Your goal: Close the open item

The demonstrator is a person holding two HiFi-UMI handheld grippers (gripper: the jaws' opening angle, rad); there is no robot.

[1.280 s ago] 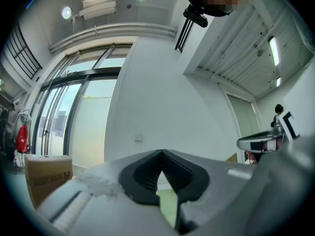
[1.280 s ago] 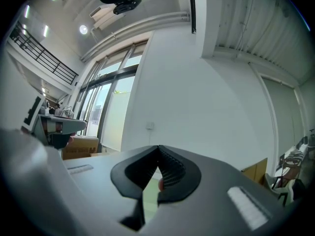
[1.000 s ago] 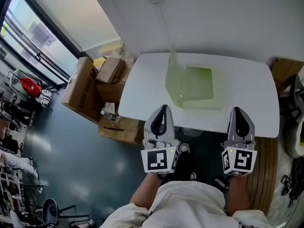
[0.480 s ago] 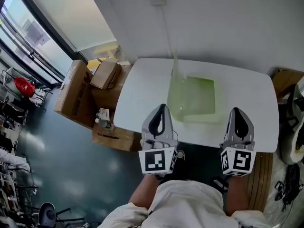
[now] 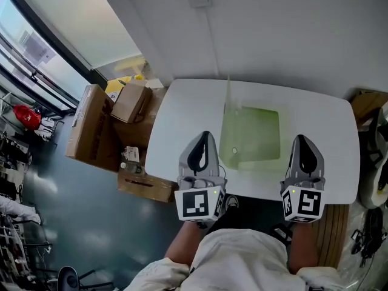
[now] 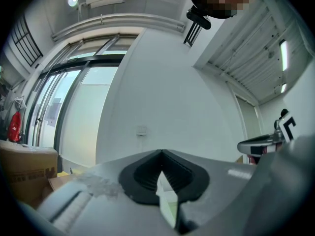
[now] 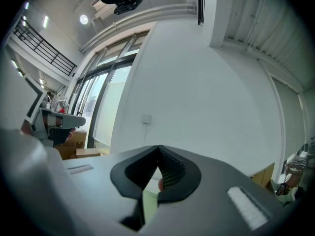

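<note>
Pale green, translucent plastic: we note a shallow box (image 5: 253, 135) lying open on the white table (image 5: 182, 111), its lid (image 5: 228, 99) standing upright at the left side. It sits ahead of the two grippers and between them, clear of both. Left gripper (image 5: 204, 137): jaw tips pressed together, gripping nothing. Right gripper (image 5: 302, 139): likewise closed and empty. Each gripper view shows green only through the slit behind the tips.

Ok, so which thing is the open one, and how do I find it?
Find the big white table against the wall. The only thing on it is a pale green see-through box, near the middle. Its lid stands up along one side, unlike the brown cardboard boxes on the floor beside the table.
</note>
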